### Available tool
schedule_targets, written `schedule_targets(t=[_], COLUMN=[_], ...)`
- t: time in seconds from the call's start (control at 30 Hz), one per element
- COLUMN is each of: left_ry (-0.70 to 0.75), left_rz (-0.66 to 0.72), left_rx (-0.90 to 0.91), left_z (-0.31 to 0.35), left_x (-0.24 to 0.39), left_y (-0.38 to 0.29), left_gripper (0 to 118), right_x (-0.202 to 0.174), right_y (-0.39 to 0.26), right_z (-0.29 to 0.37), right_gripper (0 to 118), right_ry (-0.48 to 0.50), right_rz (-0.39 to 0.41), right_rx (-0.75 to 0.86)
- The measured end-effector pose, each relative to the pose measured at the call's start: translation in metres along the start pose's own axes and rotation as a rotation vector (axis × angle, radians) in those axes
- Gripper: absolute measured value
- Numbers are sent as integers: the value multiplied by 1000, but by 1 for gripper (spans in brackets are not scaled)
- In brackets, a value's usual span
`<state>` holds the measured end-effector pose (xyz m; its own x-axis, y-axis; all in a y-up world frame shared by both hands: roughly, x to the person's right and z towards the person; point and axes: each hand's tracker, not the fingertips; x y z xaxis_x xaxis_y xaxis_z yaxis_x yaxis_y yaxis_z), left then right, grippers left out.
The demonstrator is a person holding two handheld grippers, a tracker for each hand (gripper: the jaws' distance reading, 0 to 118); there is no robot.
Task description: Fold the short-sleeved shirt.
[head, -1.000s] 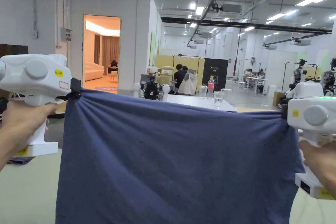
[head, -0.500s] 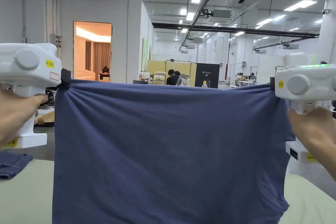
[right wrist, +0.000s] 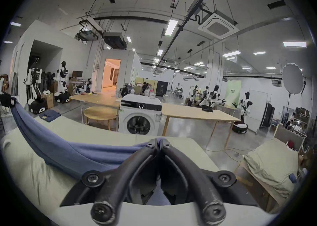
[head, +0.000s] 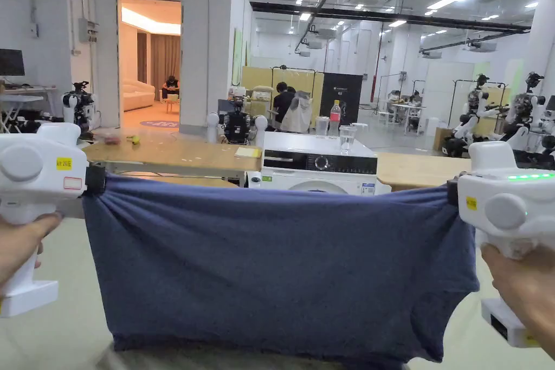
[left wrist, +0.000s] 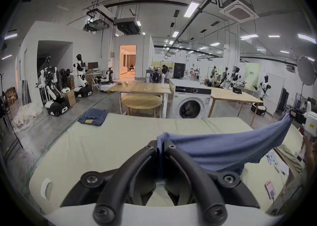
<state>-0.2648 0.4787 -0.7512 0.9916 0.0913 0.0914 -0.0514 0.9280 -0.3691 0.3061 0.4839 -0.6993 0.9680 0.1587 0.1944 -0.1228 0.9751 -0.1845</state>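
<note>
**Above the padded table, a blue shirt held taut at two corners**

Above the pale green table [head: 65, 300] the short-sleeved shirt [head: 282, 273] hung spread between two white handheld grippers, its upper edge stretched nearly level and sagging a little in the middle. The left gripper [head: 95, 180] had one gathered corner of the cloth pinched, with folds fanning out from the grip; in the left gripper view its black jaws were closed together on a bunch of blue fabric [left wrist: 160, 145]. The right gripper [head: 453, 192] clamped the opposite corner in the same way, and the right gripper view showed its jaws pressed together with the cloth [right wrist: 158, 141] trailing off to the far side. A hand [head: 21, 246] wrapped each handle, the other hand [head: 520, 284] at the right edge. The shirt's lower hem hung low near the table; whether it touched could not be told. A folded pair of jeans [left wrist: 93, 116] lay at the far left corner of the table. Beyond the table stood a white washing machine [head: 320, 170] between two wooden tables [head: 173, 154], with a clear cup [head: 347, 137] and a bottle [head: 335, 115] on top of it.
</note>
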Motion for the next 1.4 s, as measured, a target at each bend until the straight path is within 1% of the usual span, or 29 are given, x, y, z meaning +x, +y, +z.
schedule_targets(t=[0.13,0.33,0.43,0.6,0.67,0.77,0.83,0.87,0.93,1.0,1.1,1.2,1.23,1.27,1.3,1.33,1.37,1.4], left_ry=[-16,-41,-31,-39,-28,-27,-15,-13,1,3,14,10,13,12,7,13,18,23], left_rz=[11,21,11,28,36,48,54,57,41,19,14,23,33,45,55,60,63,62], left_rx=[-3,-15,-51,-151,-206,-300,-376,-407,-478,-544,-601,-603,-595,-592,-597,-596,-593,-581], left_z=[36,87,105,122,123,122,115,112,104,94,82,83,83,82,80,79,78,78], left_x=[-4,-9,-11,-16,-20,-24,-27,-28,-28,-28,-32,-31,-31,-32,-35,-36,-36,-36], left_y=[-42,-100,-136,-205,-232,-270,-296,-305,-325,-342,-361,-368,-367,-364,-367,-365,-361,-357], left_gripper=[0,0,0,0,0,0,1,0,0,0,0,1,0,3,10,21,36,44], right_x=[3,3,4,-3,-6,-12,-14,-15,-18,-24,-26,-26,-26,-26,-27,-28,-29,-30], right_y=[-34,-77,-105,-163,-186,-218,-242,-251,-272,-293,-317,-332,-335,-334,-333,-331,-326,-320], right_z=[39,90,107,128,132,137,135,134,128,122,113,111,110,112,113,113,113,114], right_gripper=[0,0,0,0,0,0,0,0,0,0,0,1,5,14,24,34,48,52], right_ry=[15,49,69,90,109,110,127,136,156,152,146,145,146,145,137,124,113,110], right_rz=[24,20,12,37,42,75,64,71,80,98,104,88,82,80,80,85,77,59], right_rx=[-26,-69,-125,-261,-315,-399,-460,-495,-552,-626,-700,-732,-737,-735,-725,-710,-687,-655])
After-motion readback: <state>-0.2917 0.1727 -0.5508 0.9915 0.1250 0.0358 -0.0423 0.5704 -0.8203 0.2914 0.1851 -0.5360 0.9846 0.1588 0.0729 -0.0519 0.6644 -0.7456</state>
